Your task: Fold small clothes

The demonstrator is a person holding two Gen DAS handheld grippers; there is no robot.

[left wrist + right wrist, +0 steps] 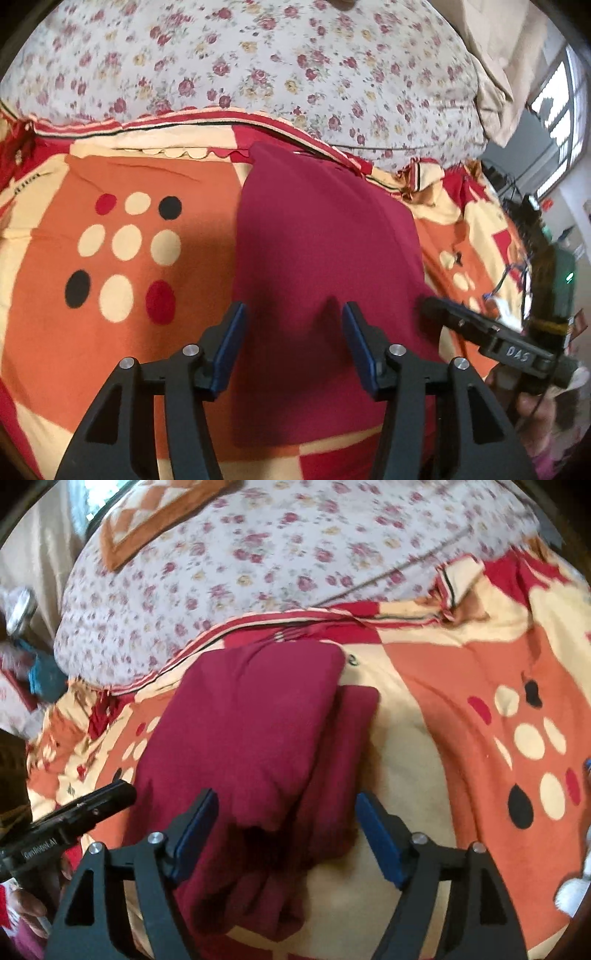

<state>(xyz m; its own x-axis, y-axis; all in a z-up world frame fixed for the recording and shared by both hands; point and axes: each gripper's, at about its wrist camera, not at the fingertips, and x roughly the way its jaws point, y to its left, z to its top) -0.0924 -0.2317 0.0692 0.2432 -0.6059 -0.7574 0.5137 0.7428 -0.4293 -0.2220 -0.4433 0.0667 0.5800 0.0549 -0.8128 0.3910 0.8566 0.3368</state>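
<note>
Left gripper (pixel 293 325) open, blue pads spread wide and pressing on nothing, hanging over the near part of the maroon garment (pixel 325 258). From the left wrist view: garment lying folded into a long, narrow shape on the orange, cream and red patterned blanket (pixel 122 332), far end reaching almost to the blanket's scalloped hem, floral bedsheet (pixel 258 66) beyond that hem. To the right of the garment, at its edge, the tip of the right gripper (pixel 443 314) entering the view, held in a hand (pixel 532 406) at the lower right; jaw spread not readable from this side. From the right wrist view: right gripper (pixel 286 819) open too, pads well apart, the garment (pixel 243 731) between them at the near end but neither pad pressing on it. Garment here showing layers: a broad upper fold over a narrower strip that sticks out on its right side, the near end bunched and uneven. To the left of the garment, just beside its edge, the left gripper (pixel 110 797). Same blanket (pixel 461 664) under the garment, same bedsheet (pixel 295 554) beyond it. Judged step: a lengthwise fold laid down and let go, both claws free, cloth resting on its own. Probable next move: seizing the near end at both corners and carrying it over to the far end to halve the length, or first tidying the strip on the right side. Needed for that: pads closing on every layer at once, both corners lifted evenly, no dragging of the loose blanket beneath.
</note>
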